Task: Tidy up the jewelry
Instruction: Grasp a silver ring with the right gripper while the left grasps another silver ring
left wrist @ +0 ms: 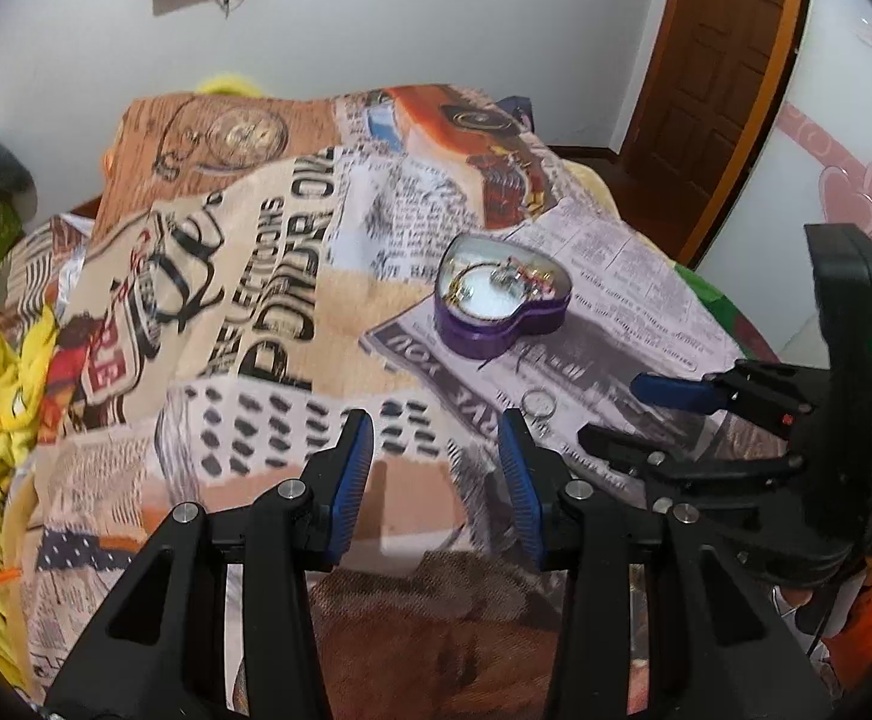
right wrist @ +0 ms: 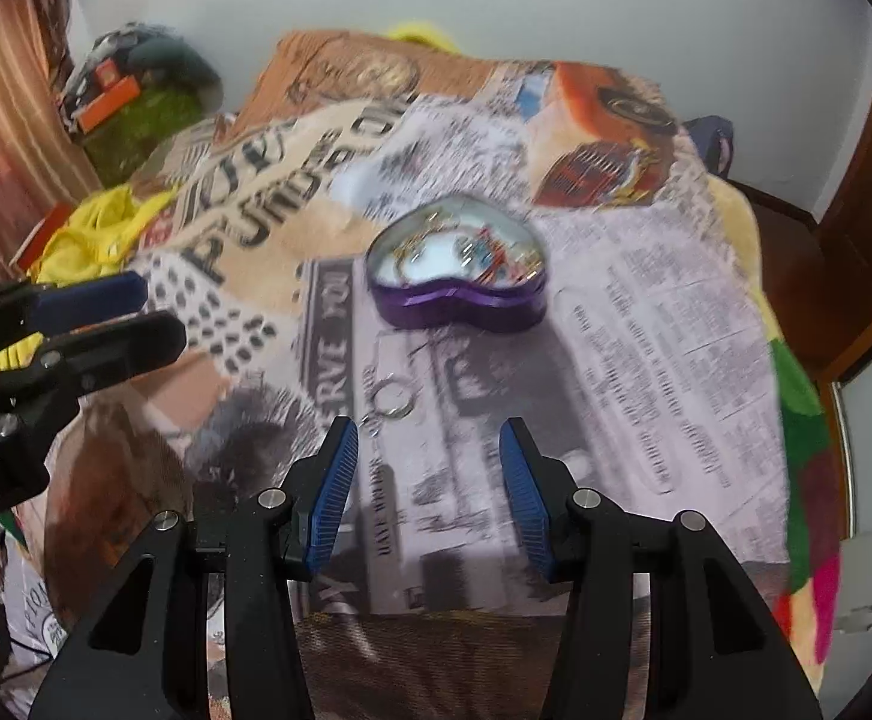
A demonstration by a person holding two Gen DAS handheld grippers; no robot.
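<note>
Item 1. Heart-shaped tin [right wrist: 457, 270], purple-walled, lid off, upper centre of the right wrist view; it held a tangle of gold and coloured pieces, too blurred there to itemise. In the left wrist view the same tin [left wrist: 502, 300] sat right of centre.

Item 2. Silver ring [right wrist: 394, 399], lying flat on the printed blanket [right wrist: 646, 360], between the tin and the right gripper [right wrist: 427, 468]. It lay just ahead of the fingertips and somewhat left of their midline, nearer the left finger. Being round, it offered no long axis to align with. A fine chain or thread seemed to trail by it, though the blur left this uncertain.

Item 3. Right gripper: jaws apart, nothing between them.

Item 4. Left gripper [left wrist: 436, 456]: jaws likewise apart and empty. From it the ring [left wrist: 539, 403] lay ahead and to the right, with the right gripper [left wrist: 634, 414] closer to it.

Judgement: the right gripper was the better placed for the pick, needing a small leftward correction. Flat cloth lay open around the ring; the tin stood near but apart from it. The blanket's edge fell away at far right, well apart from both.
</note>
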